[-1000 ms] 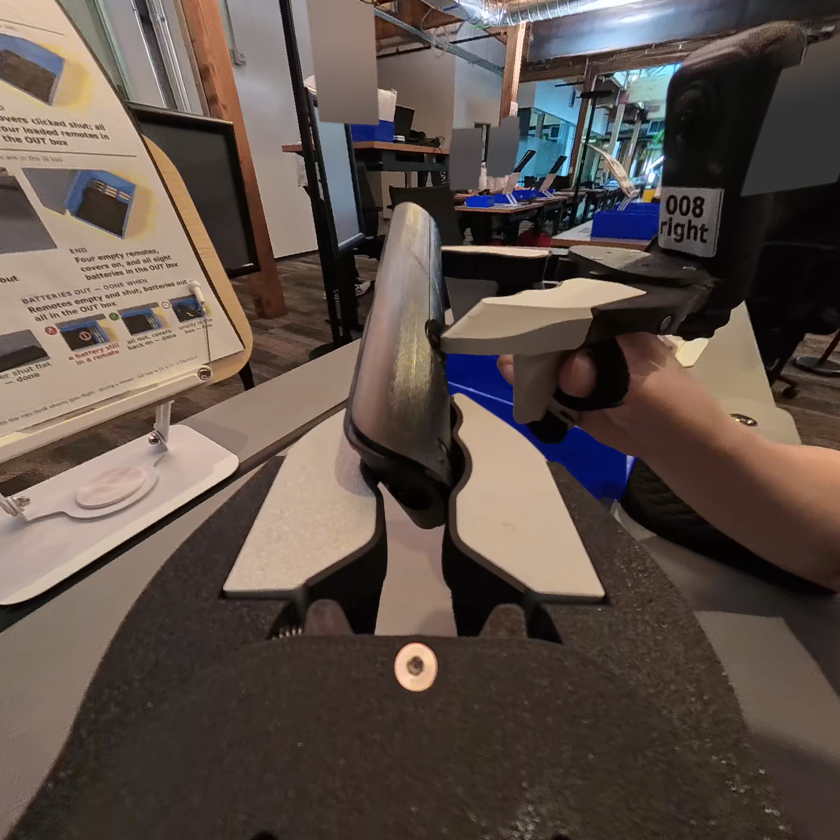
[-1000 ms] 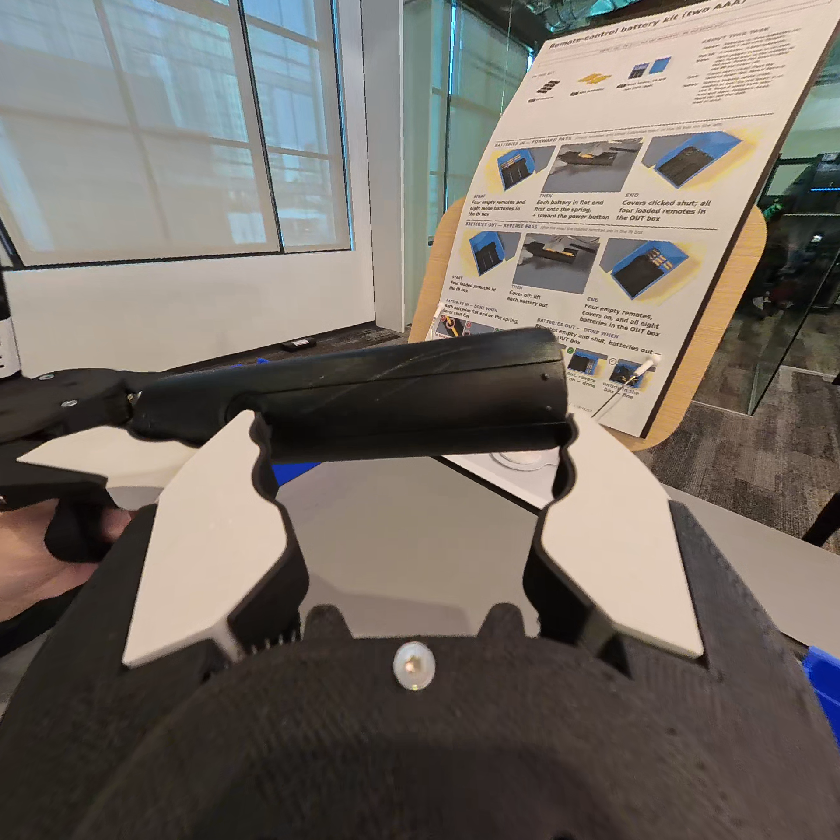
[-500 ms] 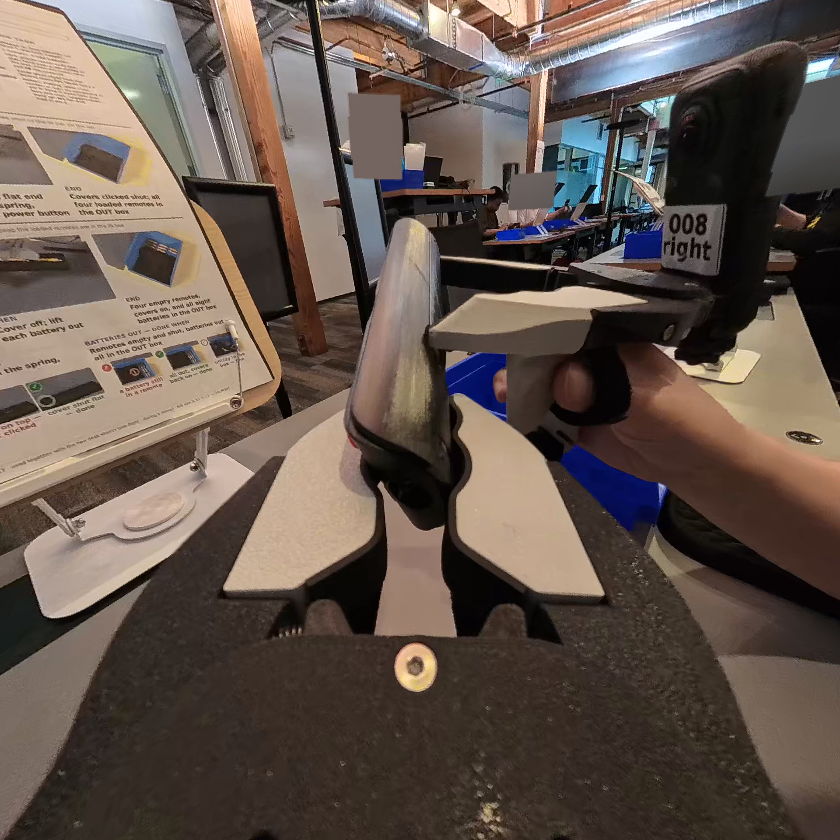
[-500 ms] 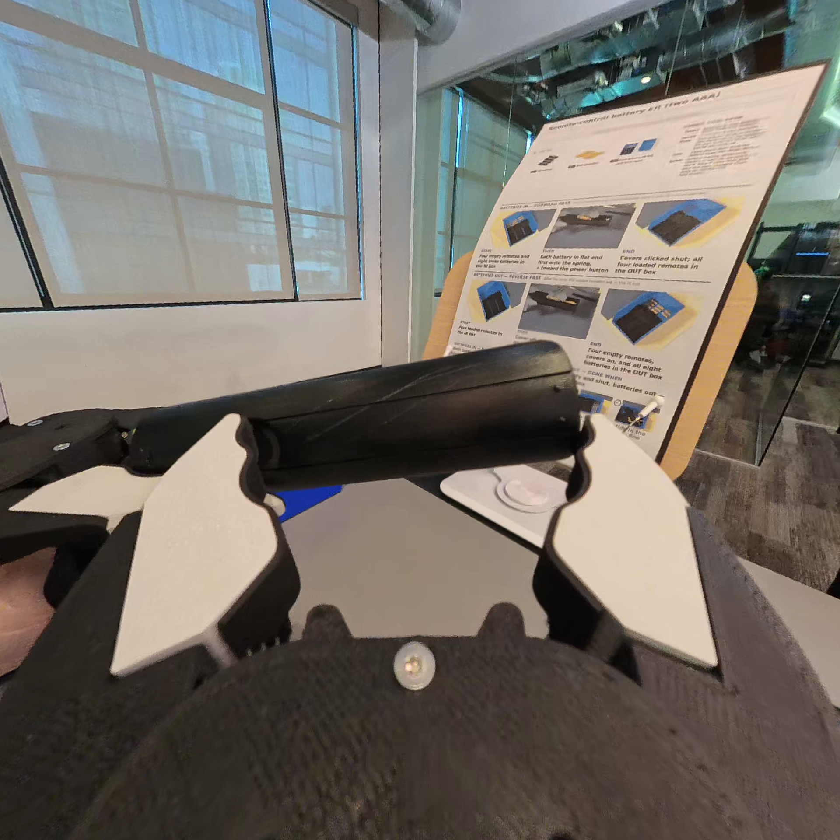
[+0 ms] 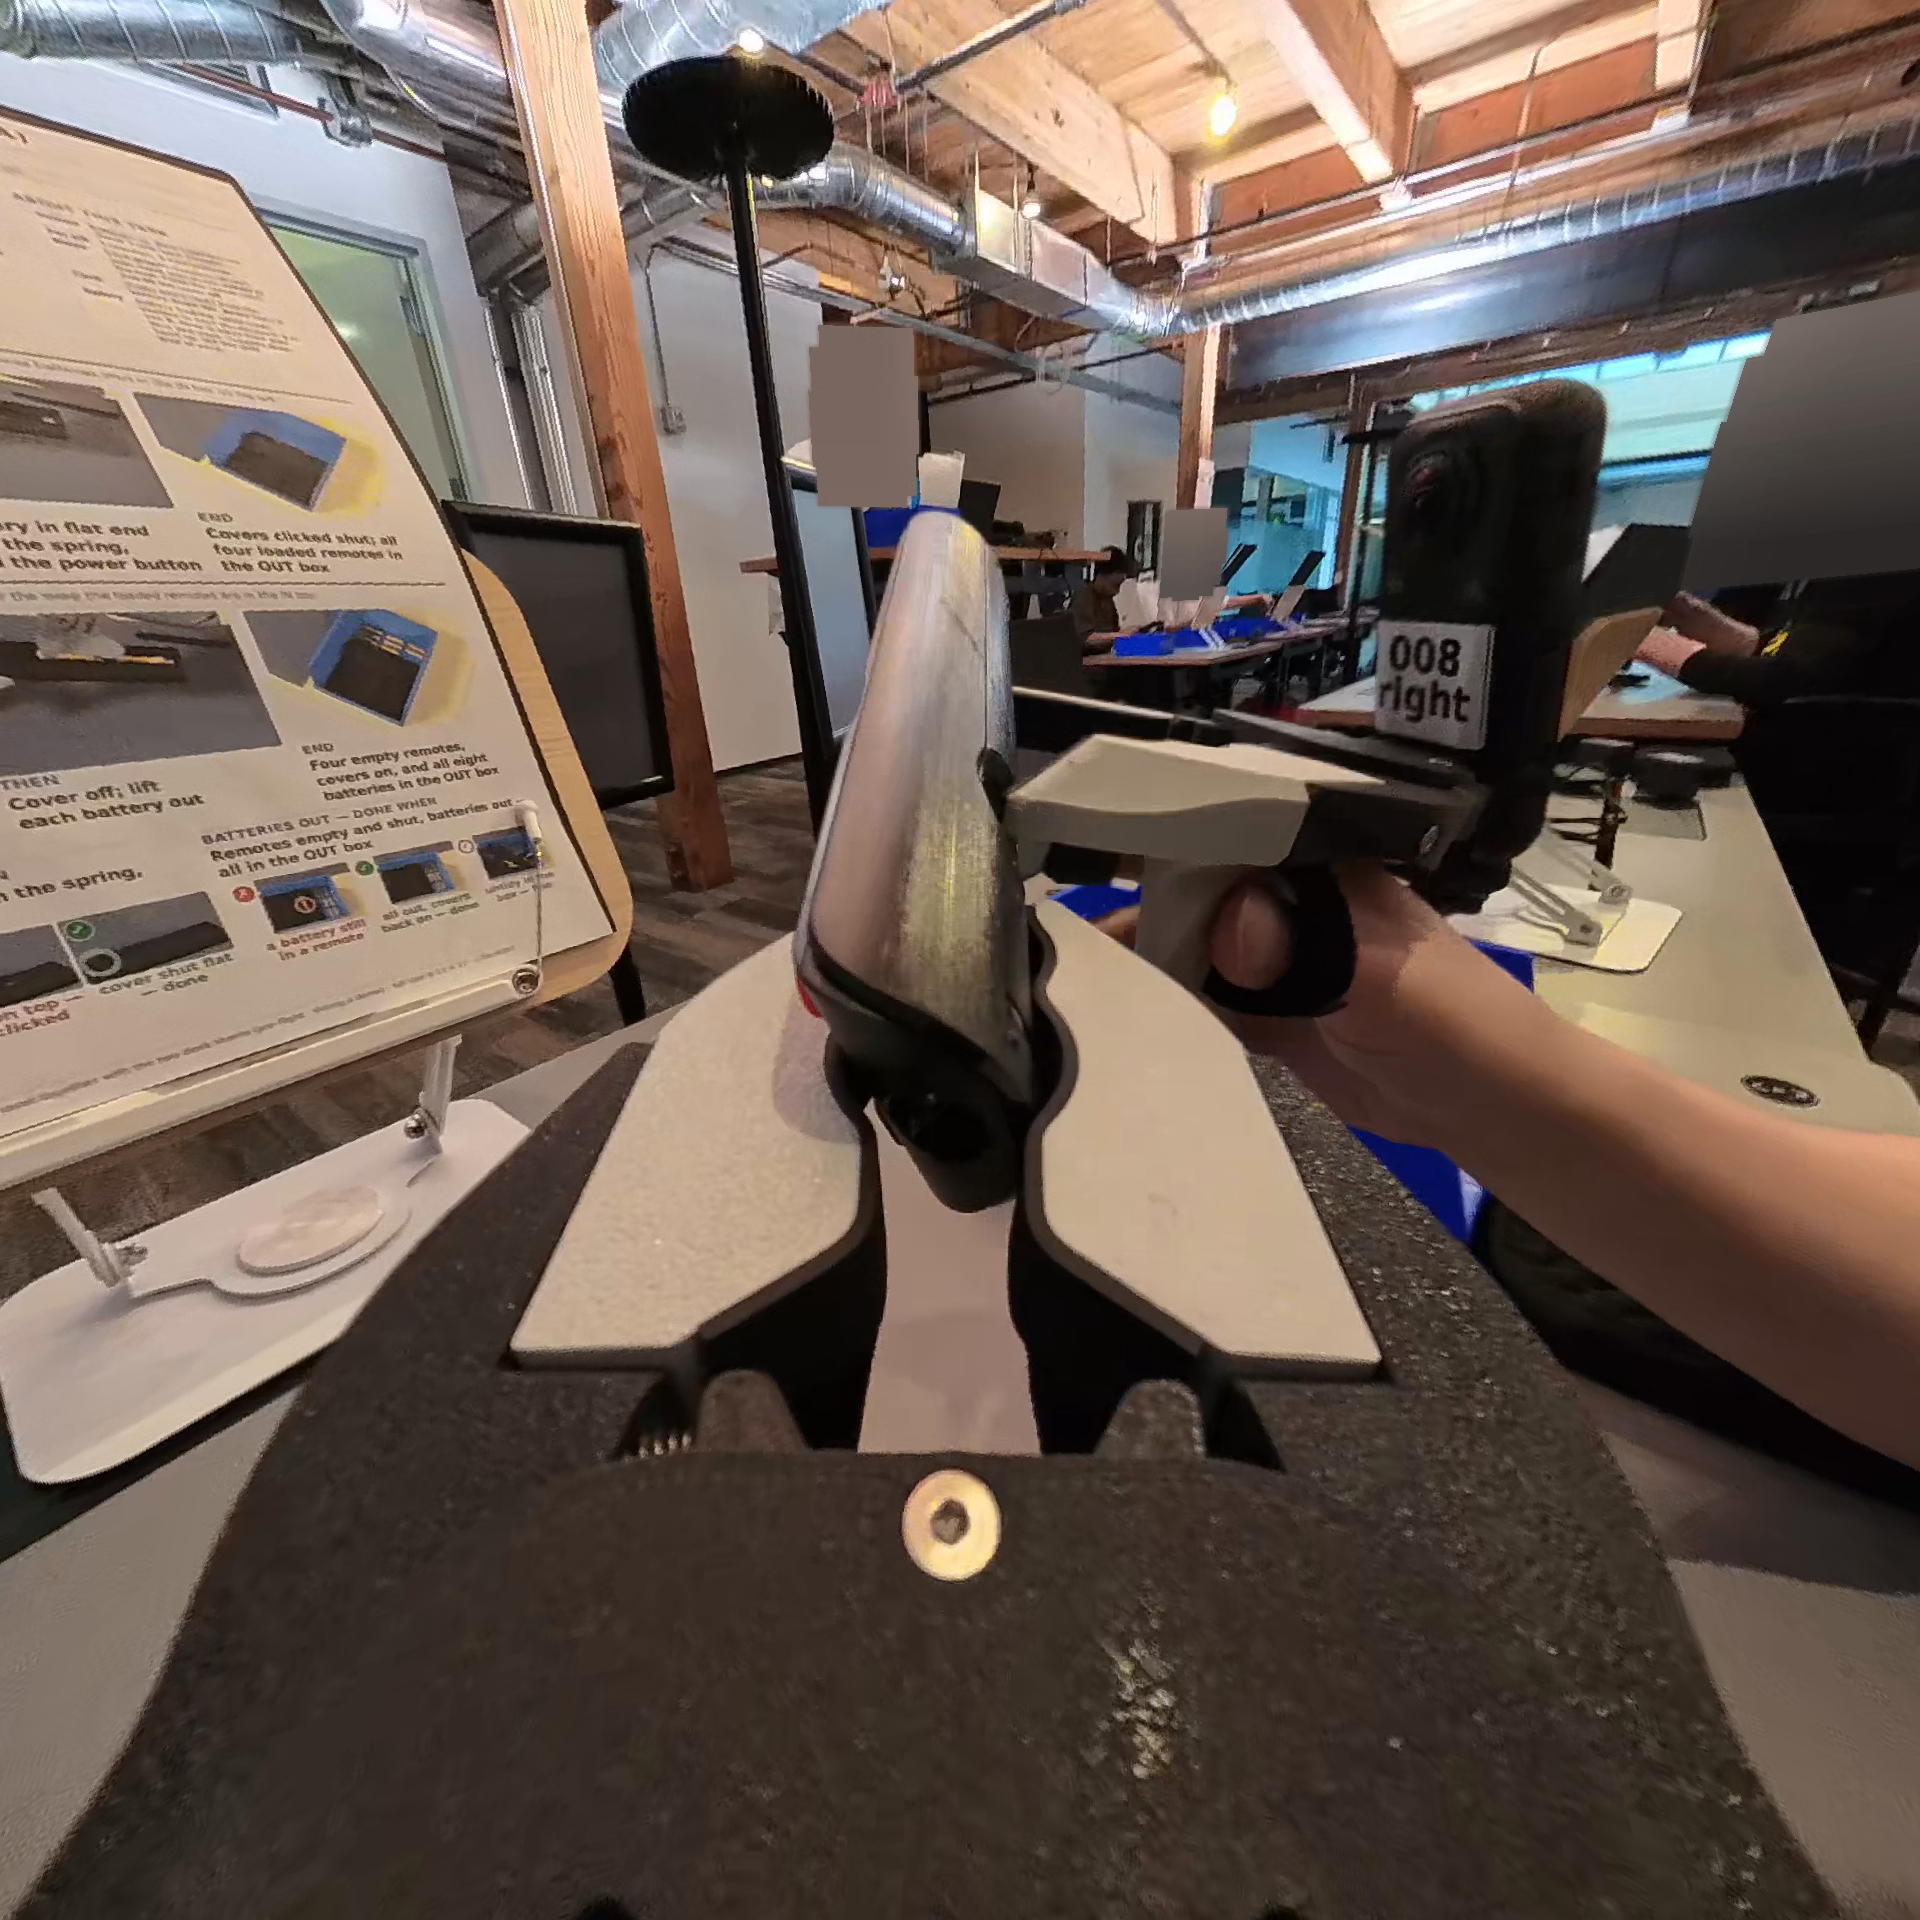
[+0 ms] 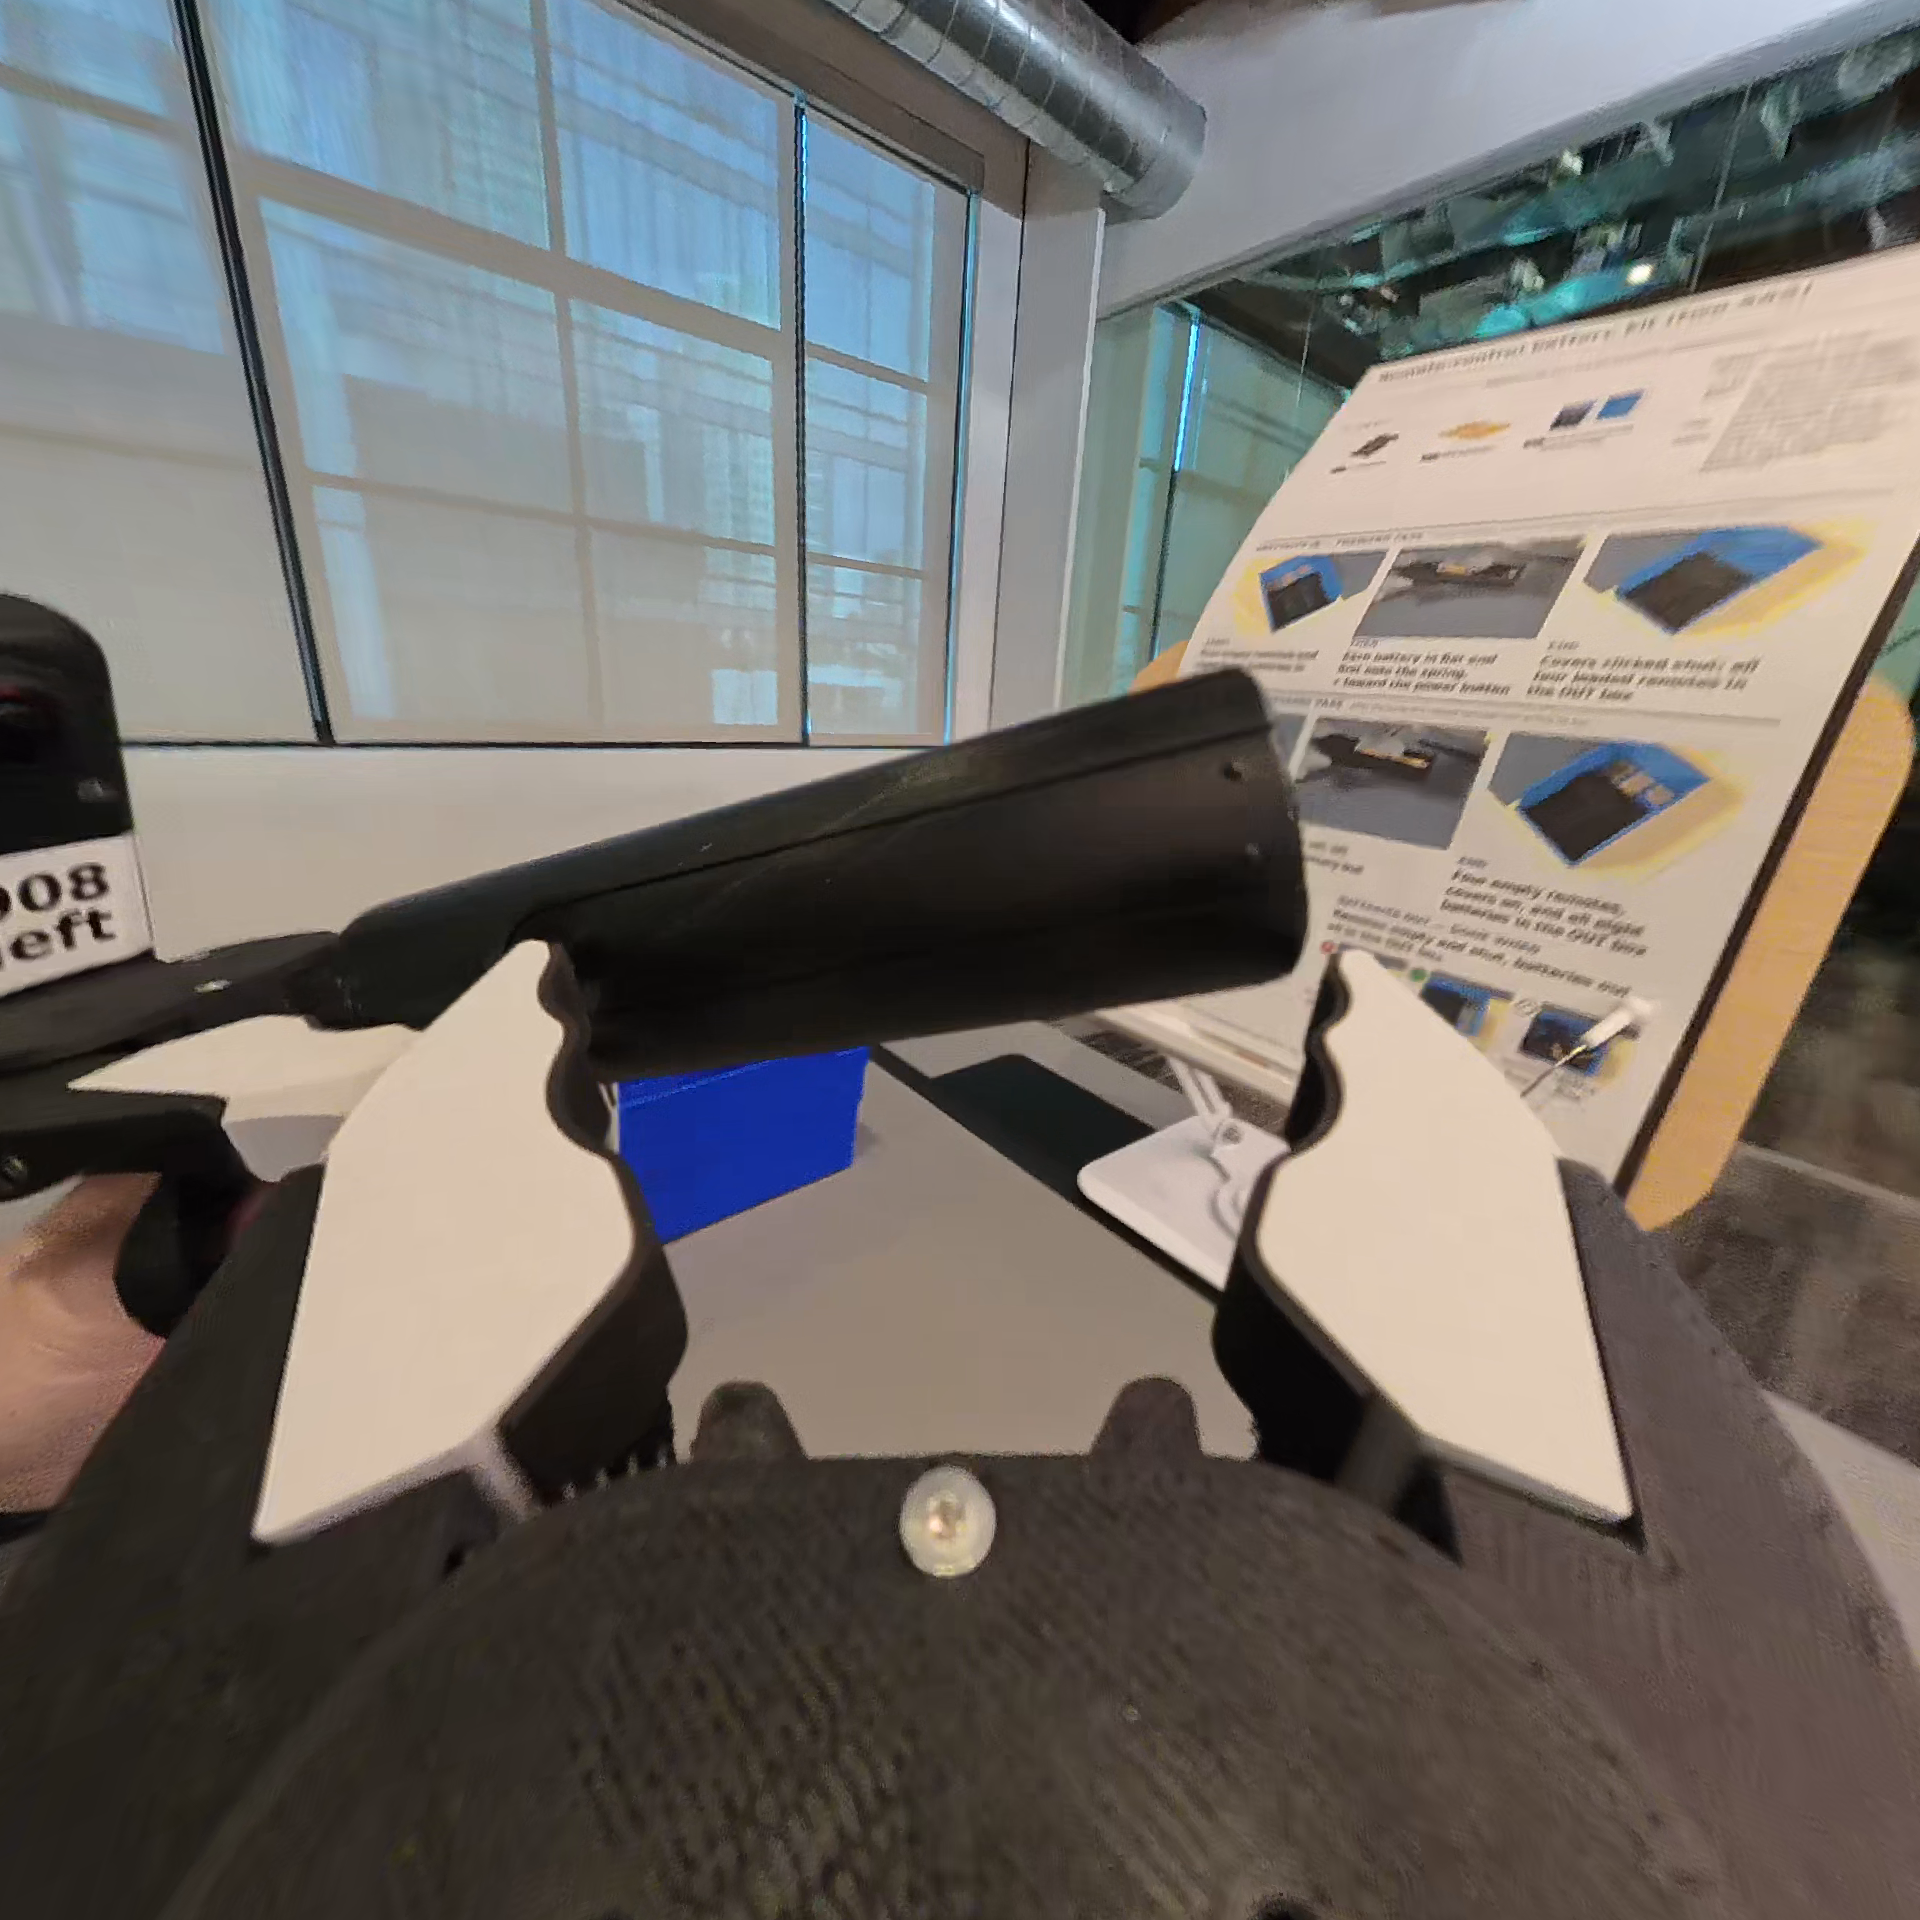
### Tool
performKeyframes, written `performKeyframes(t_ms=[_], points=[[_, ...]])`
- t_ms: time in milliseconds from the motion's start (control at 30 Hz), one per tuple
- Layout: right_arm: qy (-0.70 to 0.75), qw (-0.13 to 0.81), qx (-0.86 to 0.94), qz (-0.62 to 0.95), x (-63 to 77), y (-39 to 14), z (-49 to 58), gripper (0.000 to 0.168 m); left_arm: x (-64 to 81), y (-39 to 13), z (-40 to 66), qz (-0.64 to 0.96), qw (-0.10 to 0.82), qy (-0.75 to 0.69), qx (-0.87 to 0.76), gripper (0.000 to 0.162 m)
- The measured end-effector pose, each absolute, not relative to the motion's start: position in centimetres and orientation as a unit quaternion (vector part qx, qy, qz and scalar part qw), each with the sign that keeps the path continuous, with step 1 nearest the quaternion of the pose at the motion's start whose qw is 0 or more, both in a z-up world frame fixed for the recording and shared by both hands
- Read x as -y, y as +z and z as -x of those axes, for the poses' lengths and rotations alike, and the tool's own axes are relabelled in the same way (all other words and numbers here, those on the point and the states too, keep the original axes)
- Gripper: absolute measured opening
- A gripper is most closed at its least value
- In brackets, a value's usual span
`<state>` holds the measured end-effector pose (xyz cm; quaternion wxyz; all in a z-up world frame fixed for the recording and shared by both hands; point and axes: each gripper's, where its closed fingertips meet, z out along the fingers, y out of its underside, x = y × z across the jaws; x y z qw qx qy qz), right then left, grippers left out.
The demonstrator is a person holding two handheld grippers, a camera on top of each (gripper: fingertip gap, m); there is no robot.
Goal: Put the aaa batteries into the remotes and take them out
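You have tilted both grippers upward since a second ago. Your left gripper [image 5: 940, 1049] is clamped on one end of the black remote [image 5: 914, 831], held in the air. Your right gripper [image 6: 935, 1049] is spread wide, its fingertips [image 6: 566, 997] flanking the remote's body.
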<state>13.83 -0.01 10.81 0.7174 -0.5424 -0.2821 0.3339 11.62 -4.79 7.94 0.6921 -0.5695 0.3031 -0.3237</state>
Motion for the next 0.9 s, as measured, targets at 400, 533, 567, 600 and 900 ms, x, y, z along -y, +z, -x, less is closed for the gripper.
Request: performKeyframes(t_ms=[400,533,567,600,900], points=[[0.253,0.766,0.307,0.505,1.2,12.1,-14.5,0.126,5.1,7.8,-12.1,0.570,0.679,-0.333,-0.321,0.024],[0.228,0.771,0.317,0.504,1.3,12.2,-14.8,0.127,5.1,7.1,-12.6,0.582,0.658,-0.343,-0.333,0.024],[0.225,0.770,0.317,0.506,1.3,12.2,-14.8,0.127,5.2,6.9,-12.7,0.586,0.652,-0.346,-0.334,0.024],[0.225,0.767,0.317,0.511,1.2,12.1,-14.9,0.126,5.1,6.8,-12.8,0.588,0.650,-0.348,-0.333,0.024],[0.247,0.744,0.314,0.536,1.1,11.2,-14.9,0.123,5.3,6.2,-12.7,0.581,0.654,-0.323,-0.362,0.026]])
